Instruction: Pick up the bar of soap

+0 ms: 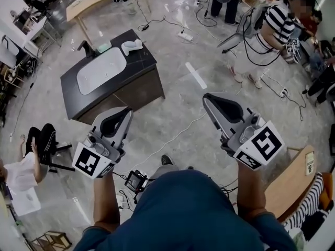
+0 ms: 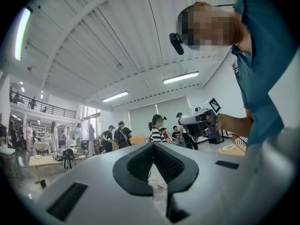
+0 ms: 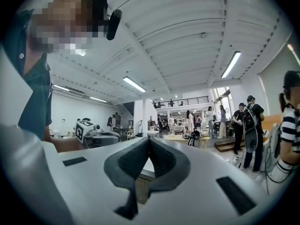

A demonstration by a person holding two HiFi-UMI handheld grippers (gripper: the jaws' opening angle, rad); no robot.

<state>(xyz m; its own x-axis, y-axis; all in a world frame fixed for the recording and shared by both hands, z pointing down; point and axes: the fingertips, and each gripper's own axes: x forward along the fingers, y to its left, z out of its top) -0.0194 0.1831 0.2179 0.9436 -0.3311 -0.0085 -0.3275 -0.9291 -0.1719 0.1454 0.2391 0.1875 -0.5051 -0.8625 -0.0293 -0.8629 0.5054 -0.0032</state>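
A dark sink cabinet [image 1: 141, 69] with a white basin [image 1: 101, 70] stands on the floor ahead and to the left. A small pale green bar [image 1: 103, 47], probably the soap, lies on its far edge beside the faucet [image 1: 84, 47]. A white object [image 1: 132, 46] rests at the far right corner. My left gripper [image 1: 123, 112] is held in the air short of the cabinet, shut and empty. My right gripper [image 1: 208, 99] is level with it to the right, over bare floor, also shut with nothing between the pads. Both gripper views point up across the hall, away from the sink.
A person in a striped shirt [image 1: 277, 22] stands at the far right among cables and a power strip [image 1: 185, 36]. A wooden table [image 1: 290, 182] is close on my right. Another person [image 1: 21, 171] sits low at the left. A strip of white tape [image 1: 196, 75] marks the floor.
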